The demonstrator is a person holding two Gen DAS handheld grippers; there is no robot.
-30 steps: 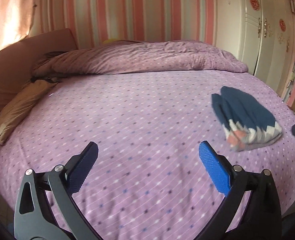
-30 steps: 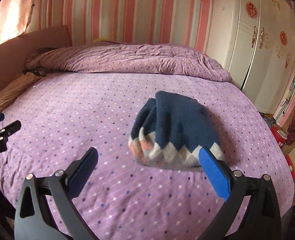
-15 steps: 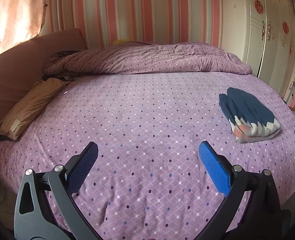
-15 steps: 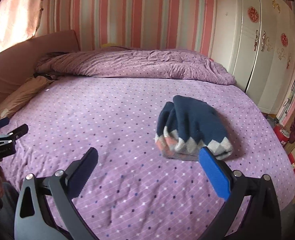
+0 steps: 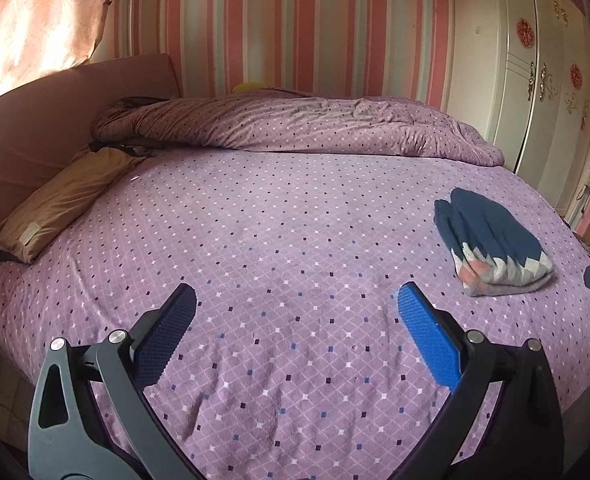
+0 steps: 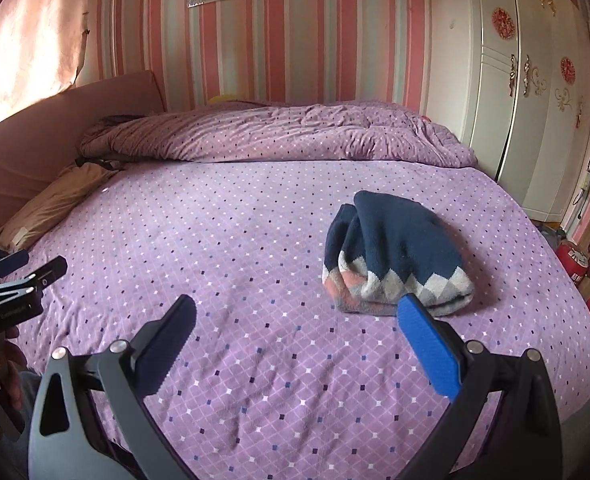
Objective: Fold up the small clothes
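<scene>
on the bed (image 6: 255, 220) your folded navy garment (image 6: 395, 252) lies free; left hand-held gripper (image 5: 295, 320) and right hand-held gripper (image 6: 295, 320) both wide open, empty

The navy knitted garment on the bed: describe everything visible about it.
The knitted garment is a small, thick, fleecy-looking piece, mostly navy blue, with a zigzag band of grey, white and salmon-pink diamonds along its near hem. It lies folded into a compact, rounded bundle with soft ridges on its left side, resting flat on the purple dotted bedspread. Nothing else touches it: the right gripper hovers open just short of the hem, and the left gripper is open, well off to its left.
</scene>
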